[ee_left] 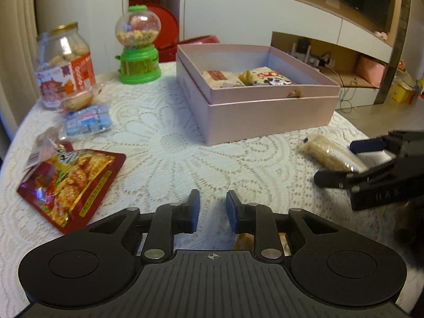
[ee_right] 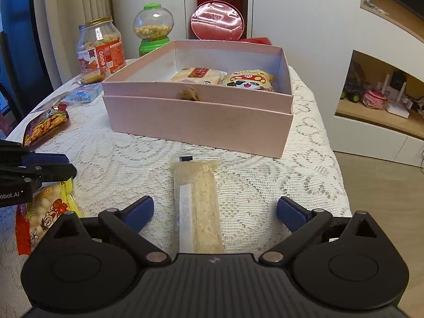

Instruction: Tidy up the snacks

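Observation:
A pink box point(ee_left: 265, 116) point(ee_right: 201, 122) stands on the lace-covered table and holds two snack packs point(ee_right: 225, 78). A long beige snack bar point(ee_right: 197, 206) point(ee_left: 328, 153) lies in front of the box. My right gripper point(ee_right: 214, 212) is open wide, its fingers either side of the bar without touching it. My left gripper point(ee_left: 212, 209) is open with a narrow gap and holds nothing. It hovers over the table above a yellow snack bag point(ee_right: 47, 212). A red snack pouch point(ee_left: 71, 182) lies at the left.
A glass jar of biscuits point(ee_left: 65, 66), a green candy dispenser point(ee_left: 139, 47), a blue-wrapped candy pack point(ee_left: 88, 119) and a small clear-wrapped snack point(ee_left: 79, 99) stand at the table's far left. A red round tin point(ee_right: 217, 21) stands behind the box. The table edge drops off at the right.

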Demonstrator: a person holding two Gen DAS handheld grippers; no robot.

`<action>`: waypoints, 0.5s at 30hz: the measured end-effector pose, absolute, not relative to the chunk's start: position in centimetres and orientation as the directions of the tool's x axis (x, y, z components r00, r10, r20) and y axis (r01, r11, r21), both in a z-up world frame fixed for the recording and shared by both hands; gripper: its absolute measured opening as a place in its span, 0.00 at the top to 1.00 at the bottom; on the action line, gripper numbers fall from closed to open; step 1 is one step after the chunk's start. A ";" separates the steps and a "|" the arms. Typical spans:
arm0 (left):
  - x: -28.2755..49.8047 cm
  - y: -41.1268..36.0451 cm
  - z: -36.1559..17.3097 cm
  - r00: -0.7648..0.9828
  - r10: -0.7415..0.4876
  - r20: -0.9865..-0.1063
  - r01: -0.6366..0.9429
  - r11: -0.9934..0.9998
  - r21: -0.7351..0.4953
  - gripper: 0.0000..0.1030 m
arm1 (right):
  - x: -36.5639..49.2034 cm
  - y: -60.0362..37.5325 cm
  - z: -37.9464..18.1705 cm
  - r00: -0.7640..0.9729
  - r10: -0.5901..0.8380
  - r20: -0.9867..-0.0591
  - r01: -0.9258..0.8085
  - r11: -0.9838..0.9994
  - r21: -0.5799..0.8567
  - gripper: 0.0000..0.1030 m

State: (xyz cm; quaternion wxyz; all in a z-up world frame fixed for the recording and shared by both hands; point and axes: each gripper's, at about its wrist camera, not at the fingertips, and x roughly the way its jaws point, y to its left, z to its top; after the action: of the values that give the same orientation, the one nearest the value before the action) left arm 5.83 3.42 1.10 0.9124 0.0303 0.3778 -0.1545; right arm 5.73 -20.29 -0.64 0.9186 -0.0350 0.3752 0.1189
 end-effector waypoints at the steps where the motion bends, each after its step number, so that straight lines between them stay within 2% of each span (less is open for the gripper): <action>1: 6.4 3.5 1.2 0.653 -0.269 -0.708 0.306 0.949 -0.078 0.73 | 5.7 -20.3 -0.6 0.692 0.189 -0.697 -0.242 0.970 0.024 0.03; 5: 6.7 3.7 1.0 0.654 -0.301 -0.695 0.369 0.928 -0.054 0.71 | 5.7 -20.2 -0.7 0.699 0.178 -0.693 -0.229 0.973 0.019 0.03; 11: 6.8 4.7 -0.2 0.702 -0.366 -0.611 0.395 0.914 -0.093 0.72 | 5.7 -19.9 -0.7 0.702 0.150 -0.696 -0.203 0.979 0.007 0.00; 15: 6.7 4.4 -0.1 0.713 -0.340 -0.613 0.357 0.929 -0.100 0.72 | 5.7 -20.6 -0.8 0.703 0.156 -0.694 -0.183 0.983 0.036 0.00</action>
State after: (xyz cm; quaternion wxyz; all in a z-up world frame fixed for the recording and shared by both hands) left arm 6.71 4.45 -0.08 0.9254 0.0126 0.3288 -0.1882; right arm 5.70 -20.62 -0.84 0.9226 -0.0178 0.3743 0.0918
